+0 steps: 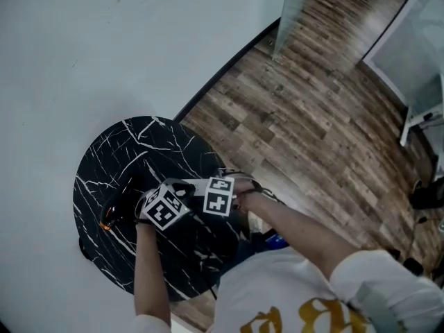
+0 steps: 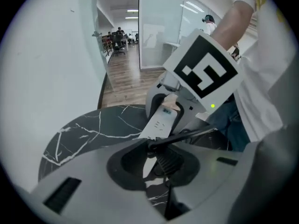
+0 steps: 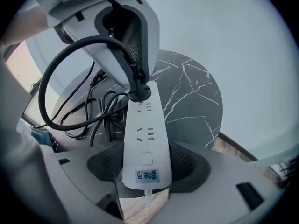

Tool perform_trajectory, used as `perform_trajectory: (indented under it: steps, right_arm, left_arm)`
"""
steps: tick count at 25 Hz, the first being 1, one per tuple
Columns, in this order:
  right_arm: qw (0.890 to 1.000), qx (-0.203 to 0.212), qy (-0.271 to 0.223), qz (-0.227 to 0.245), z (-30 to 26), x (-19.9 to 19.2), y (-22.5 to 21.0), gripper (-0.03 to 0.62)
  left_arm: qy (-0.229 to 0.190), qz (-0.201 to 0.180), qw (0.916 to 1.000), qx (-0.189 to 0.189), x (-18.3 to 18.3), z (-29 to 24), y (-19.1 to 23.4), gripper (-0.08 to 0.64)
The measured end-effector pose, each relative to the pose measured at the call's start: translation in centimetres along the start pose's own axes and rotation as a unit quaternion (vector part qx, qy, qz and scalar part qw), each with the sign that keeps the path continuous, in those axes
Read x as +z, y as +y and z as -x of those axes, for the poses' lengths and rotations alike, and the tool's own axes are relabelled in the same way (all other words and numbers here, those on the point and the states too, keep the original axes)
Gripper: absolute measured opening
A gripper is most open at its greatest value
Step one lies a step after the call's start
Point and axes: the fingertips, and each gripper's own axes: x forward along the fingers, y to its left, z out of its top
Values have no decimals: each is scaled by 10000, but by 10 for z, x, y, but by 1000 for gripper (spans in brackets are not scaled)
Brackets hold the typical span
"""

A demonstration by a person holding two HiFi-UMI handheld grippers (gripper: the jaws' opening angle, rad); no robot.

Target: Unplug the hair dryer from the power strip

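A white power strip (image 3: 145,139) is held above the round black marble table (image 1: 111,158). My right gripper (image 3: 145,171) is shut on its near end, by the label. The hair dryer's black plug (image 3: 139,93) sits at the strip's far socket. My left gripper (image 3: 135,84) comes down from above and is shut on it. In the left gripper view the plug's ribbed neck (image 2: 167,161) lies between my left gripper's (image 2: 161,164) jaws, with the strip (image 2: 161,122) running away to the right gripper (image 2: 166,104). The black hair dryer (image 1: 114,214) lies on the table's left side.
The black cable (image 3: 51,83) loops out to the left, and more cord lies bundled on the table (image 3: 105,111). A white wall (image 1: 83,40) runs along the table's far side. Wooden floor (image 1: 312,109) and a glass partition (image 1: 291,5) lie beyond.
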Motion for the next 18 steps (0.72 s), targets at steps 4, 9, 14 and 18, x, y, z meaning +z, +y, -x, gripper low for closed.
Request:
perform_trajectory:
  steps: [4, 9, 14, 18]
  right_arm:
    - [10000, 12, 0, -24, -1, 0, 1, 270]
    - [10000, 23, -34, -55, -2, -4, 2, 270]
    - [9998, -19, -193, -40, -4, -4, 0, 270]
    - [9985, -22, -524, -131, -4, -9, 0, 270]
  left_arm:
    - [-76, 120, 9999, -95, 0, 1, 2, 55]
    - [-440, 385, 9975, 405, 5, 6, -1, 57]
    - [-919, 1197, 9828, 1068, -9, 28, -2, 57]
    - [-1136, 1677, 9683, 1460, -26, 44, -7, 57]
